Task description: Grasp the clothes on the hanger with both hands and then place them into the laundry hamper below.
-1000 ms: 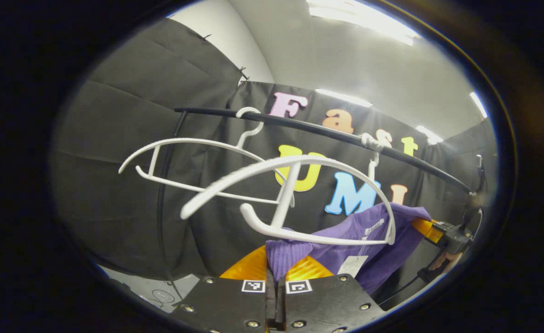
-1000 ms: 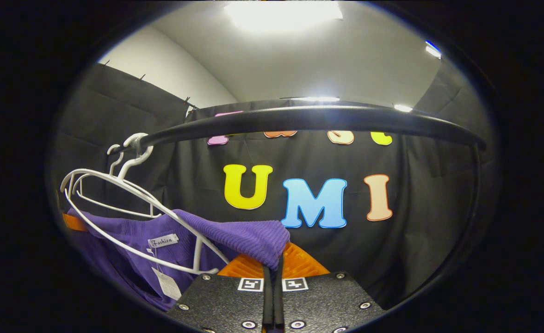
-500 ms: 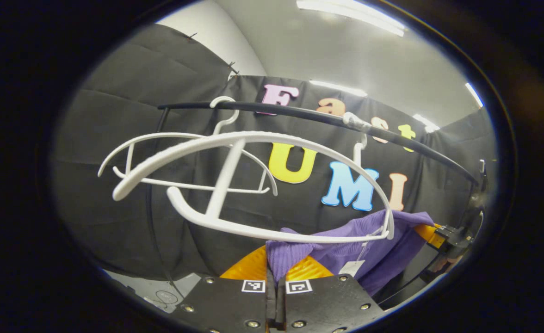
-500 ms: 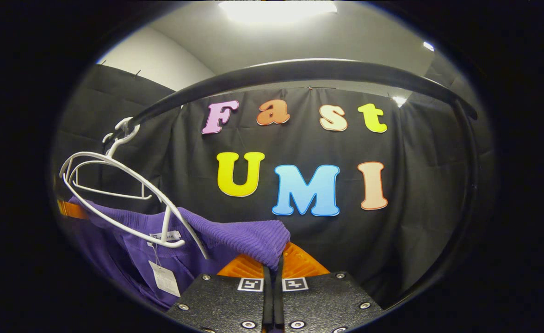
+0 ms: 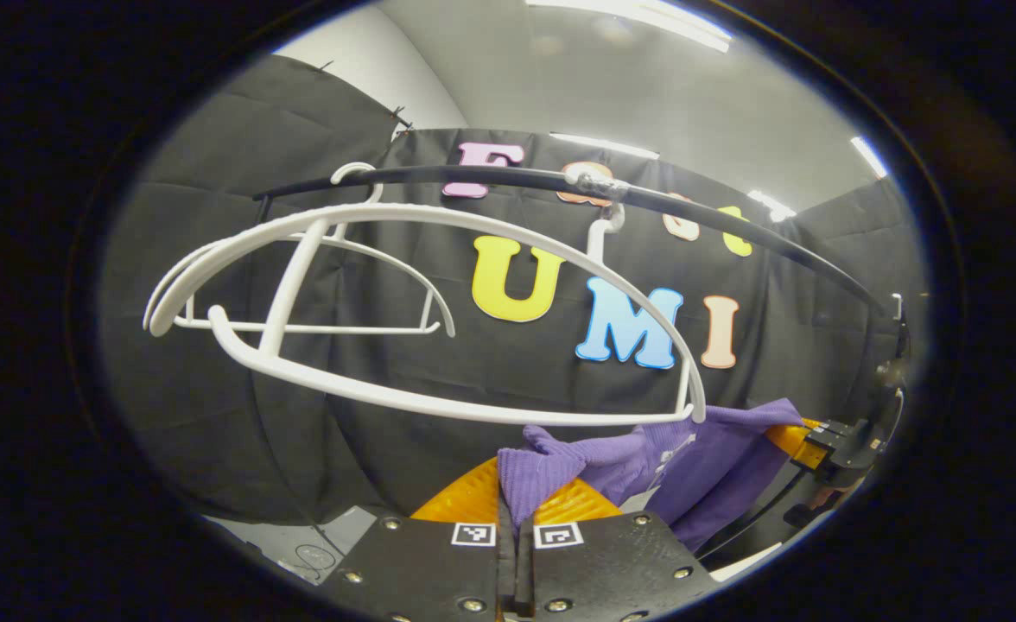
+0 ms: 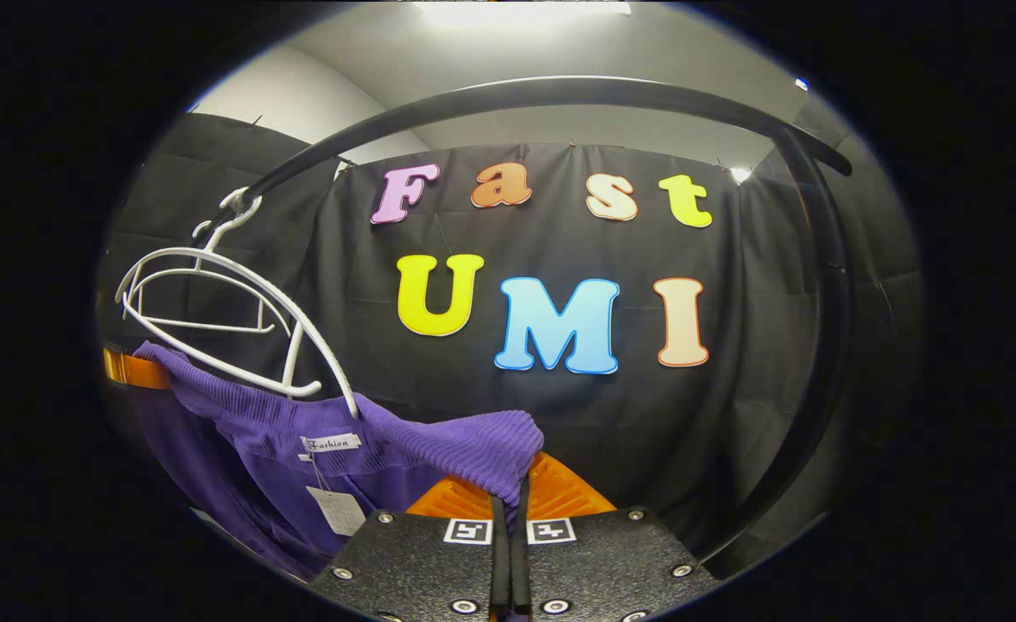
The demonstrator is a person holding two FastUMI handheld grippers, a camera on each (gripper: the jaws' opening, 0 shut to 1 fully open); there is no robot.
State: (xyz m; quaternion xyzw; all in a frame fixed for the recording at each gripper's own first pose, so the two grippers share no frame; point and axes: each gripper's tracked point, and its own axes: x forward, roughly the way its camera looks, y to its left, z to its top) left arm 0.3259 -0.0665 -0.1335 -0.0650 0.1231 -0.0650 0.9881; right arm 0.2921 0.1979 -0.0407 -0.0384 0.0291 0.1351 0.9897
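Note:
A purple knit garment [image 5: 698,458] hangs stretched between both grippers, below the white hanger [image 5: 439,380] and off it. My left gripper [image 5: 515,510] is shut on one purple edge [image 5: 536,471], orange fingers pinching the fabric. My right gripper [image 6: 508,510] is shut on the other shoulder edge [image 6: 482,445]. In the right gripper view the garment [image 6: 301,441] sags left with its neck label and paper tag [image 6: 335,510] showing. The other gripper [image 5: 836,441] appears at the far right of the left gripper view, holding the cloth's far end.
A black clothes rail [image 6: 560,95] arches overhead, with its upright post [image 6: 819,363] at the right. A second bare white hanger [image 5: 318,294] hangs behind the first on the rail [image 5: 733,229]. A patch of pale floor [image 5: 301,544] shows low on the left.
Both grippers have dropped lower with the garment; it has slid off the hanger's right tip. The rail and hangers now sit higher in both views, and the freed hanger has swung.

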